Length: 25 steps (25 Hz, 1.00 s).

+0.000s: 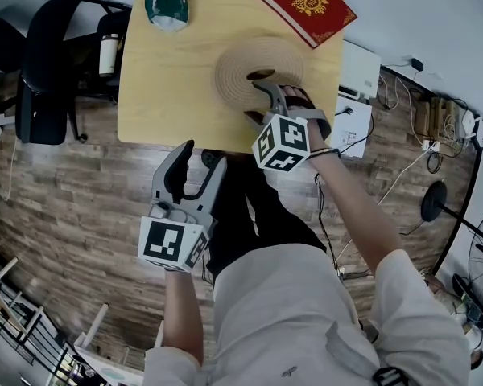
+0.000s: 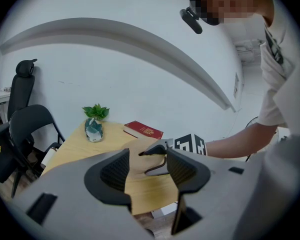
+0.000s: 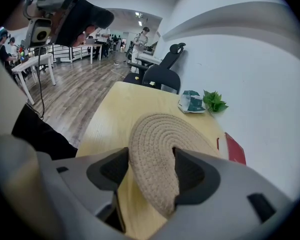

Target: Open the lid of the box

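Note:
A round woven lid (image 1: 258, 61) lies on the light wooden table (image 1: 169, 87), towards its near right edge. My right gripper (image 1: 259, 100) reaches in from the near side, one finger over the lid's top and the other at its near rim. In the right gripper view the lid's rim (image 3: 157, 154) fills the gap between both pads, so my right gripper (image 3: 151, 170) is shut on it. The box under the lid is hidden. My left gripper (image 1: 203, 156) hangs open and empty in front of the table edge, above the floor; it (image 2: 148, 171) points towards the right gripper's fingers (image 2: 155, 151).
A red book (image 1: 302, 2) lies at the table's far right and a green-and-white pouch (image 1: 167, 2) at the far left, beside a small plant (image 3: 213, 101). A black office chair (image 1: 44, 63) stands left of the table. A white box (image 1: 360, 71) and cables (image 1: 402, 175) lie on the floor at the right.

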Tool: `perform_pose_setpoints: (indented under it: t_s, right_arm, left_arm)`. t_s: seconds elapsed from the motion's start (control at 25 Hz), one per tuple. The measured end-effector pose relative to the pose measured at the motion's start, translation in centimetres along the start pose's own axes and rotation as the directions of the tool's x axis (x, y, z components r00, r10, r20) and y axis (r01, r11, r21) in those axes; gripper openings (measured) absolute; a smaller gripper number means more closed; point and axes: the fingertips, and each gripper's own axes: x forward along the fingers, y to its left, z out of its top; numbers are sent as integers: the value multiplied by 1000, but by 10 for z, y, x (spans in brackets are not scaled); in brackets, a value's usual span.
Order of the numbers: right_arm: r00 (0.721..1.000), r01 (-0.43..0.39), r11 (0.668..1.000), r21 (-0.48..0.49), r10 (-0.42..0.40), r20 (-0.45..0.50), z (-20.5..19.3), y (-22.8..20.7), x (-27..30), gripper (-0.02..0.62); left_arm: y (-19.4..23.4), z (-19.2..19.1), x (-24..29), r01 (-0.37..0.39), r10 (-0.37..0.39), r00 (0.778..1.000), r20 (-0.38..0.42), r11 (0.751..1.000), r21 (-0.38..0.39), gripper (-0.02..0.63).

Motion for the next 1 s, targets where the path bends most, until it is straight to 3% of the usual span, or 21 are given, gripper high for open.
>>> perform_pose_setpoints:
  t_s: [0.36,1.0]
  right_arm:
    - [999,18,998,-62,-21,-50,-7,2,7,264]
    - [998,-3,997,-73,-1,-62,-8,3,7,242]
  left_arm:
    - [0,0,3,-5,5,1000,-4,1000,-7,212]
    - [-7,-2,-6,-23,24,1000,-5,1000,4,212]
